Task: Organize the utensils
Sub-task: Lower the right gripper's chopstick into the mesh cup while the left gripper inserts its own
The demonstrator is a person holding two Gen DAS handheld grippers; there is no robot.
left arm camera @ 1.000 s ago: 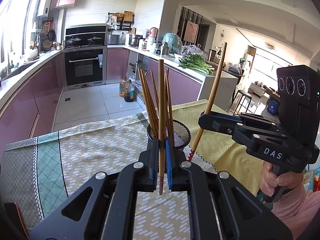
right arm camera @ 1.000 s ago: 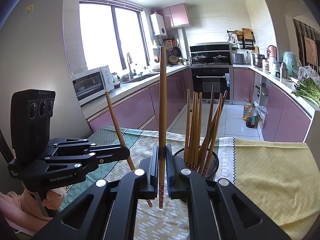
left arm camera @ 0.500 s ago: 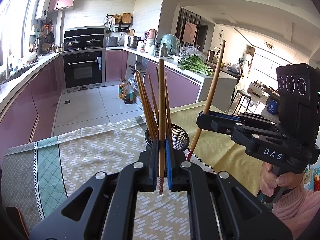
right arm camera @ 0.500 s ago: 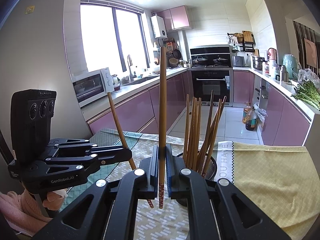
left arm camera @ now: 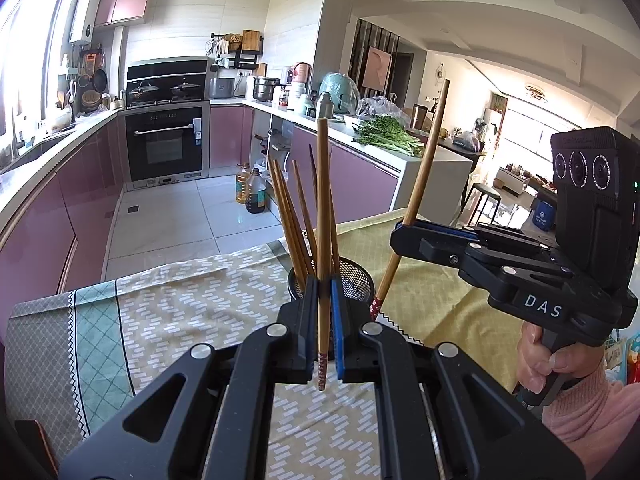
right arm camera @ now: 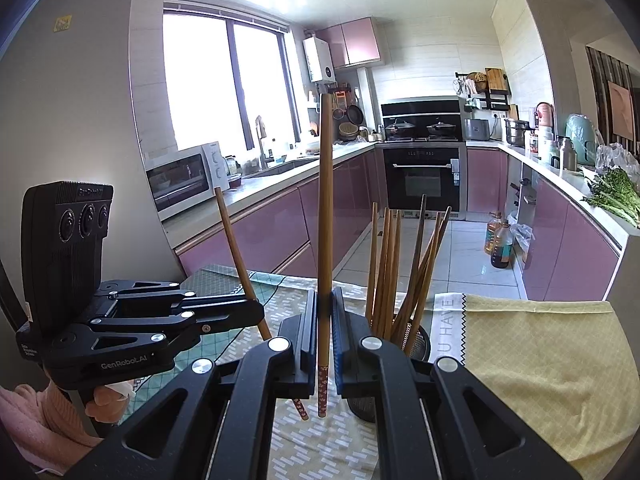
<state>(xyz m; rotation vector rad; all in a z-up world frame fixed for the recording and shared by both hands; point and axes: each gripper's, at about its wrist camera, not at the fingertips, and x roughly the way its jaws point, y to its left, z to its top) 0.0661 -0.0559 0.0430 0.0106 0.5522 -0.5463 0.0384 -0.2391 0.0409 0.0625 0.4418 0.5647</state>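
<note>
— In the kitchen, what's around?
— Purple cabinets (right arm camera: 280, 224), an oven (left arm camera: 166, 142), greens (left arm camera: 386, 136) on the counter. Nearer, a table under patterned cloth (left arm camera: 192, 304) and yellow cloth (right arm camera: 548, 364).
— And on it?
— A mesh cup (left arm camera: 358, 280) with several chopsticks (right arm camera: 394, 268).
— The grippers?
— Left gripper (left arm camera: 325, 312) and right gripper (right arm camera: 325, 332) each clamp one chopstick upright, just beside the cup.

black tongs (left arm camera: 324, 308), blue pads, pink sleeve (left arm camera: 592, 412)

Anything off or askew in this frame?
Nothing stands out. Each gripper, left and right, clamps one wooden chopstick near its patterned end; the rest lean loosely in the black mesh holder on the patterned tablecloth.
</note>
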